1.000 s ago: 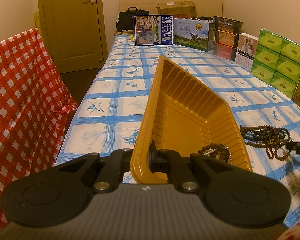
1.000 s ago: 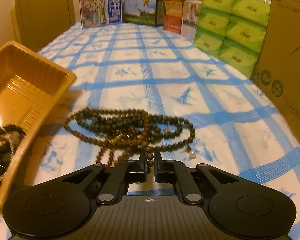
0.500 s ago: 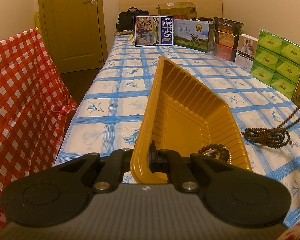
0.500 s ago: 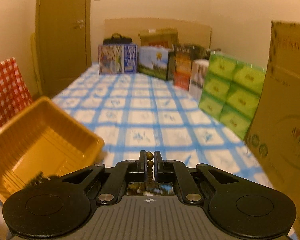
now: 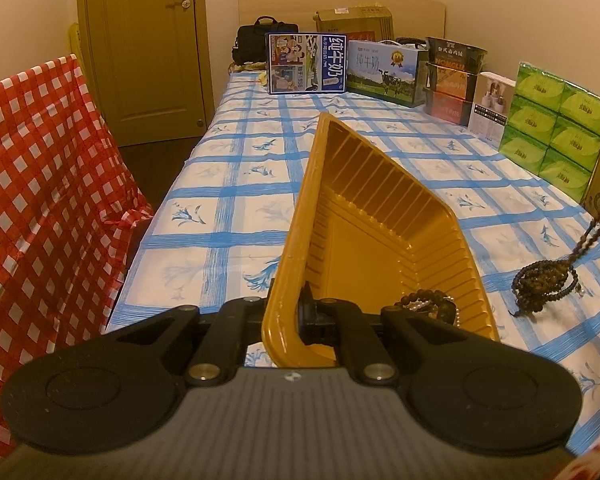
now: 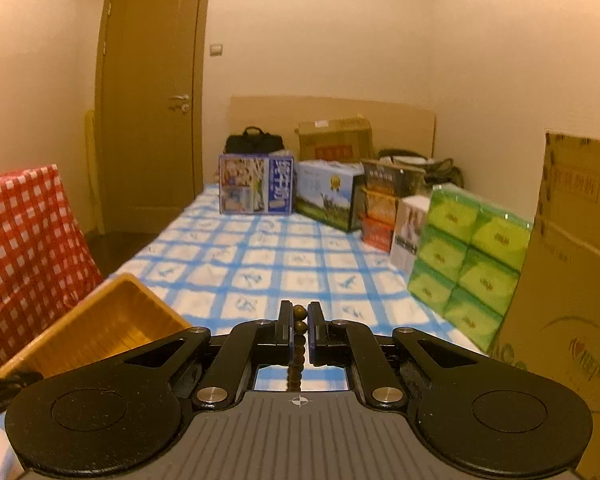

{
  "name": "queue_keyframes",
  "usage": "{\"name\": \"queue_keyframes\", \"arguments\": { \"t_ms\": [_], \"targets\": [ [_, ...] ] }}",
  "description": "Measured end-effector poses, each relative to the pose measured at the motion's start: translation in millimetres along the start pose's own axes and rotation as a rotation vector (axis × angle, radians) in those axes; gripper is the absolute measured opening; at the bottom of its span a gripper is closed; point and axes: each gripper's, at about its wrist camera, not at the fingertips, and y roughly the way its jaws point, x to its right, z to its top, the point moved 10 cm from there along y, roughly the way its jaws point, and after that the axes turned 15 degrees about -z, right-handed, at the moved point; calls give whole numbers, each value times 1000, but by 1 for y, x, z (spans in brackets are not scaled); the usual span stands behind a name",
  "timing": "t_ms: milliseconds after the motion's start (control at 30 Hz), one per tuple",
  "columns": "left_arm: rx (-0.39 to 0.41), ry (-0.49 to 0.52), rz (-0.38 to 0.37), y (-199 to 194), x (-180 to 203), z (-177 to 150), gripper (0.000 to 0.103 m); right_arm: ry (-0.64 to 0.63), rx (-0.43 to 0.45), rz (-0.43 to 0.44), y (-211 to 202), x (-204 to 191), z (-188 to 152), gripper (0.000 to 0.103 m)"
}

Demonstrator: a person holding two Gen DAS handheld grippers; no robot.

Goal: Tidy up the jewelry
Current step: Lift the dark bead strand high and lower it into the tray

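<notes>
Bead necklace: top end pinched in my right gripper, fingers nearly closed on the strand, two beads showing between the pads. In the left wrist view the strand runs up and off the right edge; the lower coils are bunched on the blue-check cloth at lower right and don't look clear of it yet. Long axis is near vertical, hanging from the fingers.

Yellow tray sits left of that bundle. My left gripper is clamped shut on the tray's near rim, wall between the fingers. A beaded piece already lies in the tray's near right corner.

In the right wrist view the tray is at lower left, below the fingers. So my read: lift until the tail is free, then carry left over the tray's open mouth. The right hand does the move; the left only steadies the tray.

Risk, as I judge it: the tail catches the tray's right wall.
</notes>
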Motion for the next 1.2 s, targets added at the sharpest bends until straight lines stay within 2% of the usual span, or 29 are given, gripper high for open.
{"name": "queue_keyframes", "arguments": {
  "t_ms": [300,500,900,1067,1200],
  "targets": [
    [1,0,-1,0,1,0,6,5,35,30,-18,-6,18,6],
    [1,0,-1,0,1,0,6,22,50,104,-29,-23,29,6],
    [2,1,-3,0,3,-1,6,31,32,367,-38,-114,40,6],
    [4,-2,-7,2,5,-2,6,16,13,425,-30,-147,34,6],
    [7,-7,-9,4,7,-3,6,-16,-35,435,-8,-166,12,6]
  ]
}}
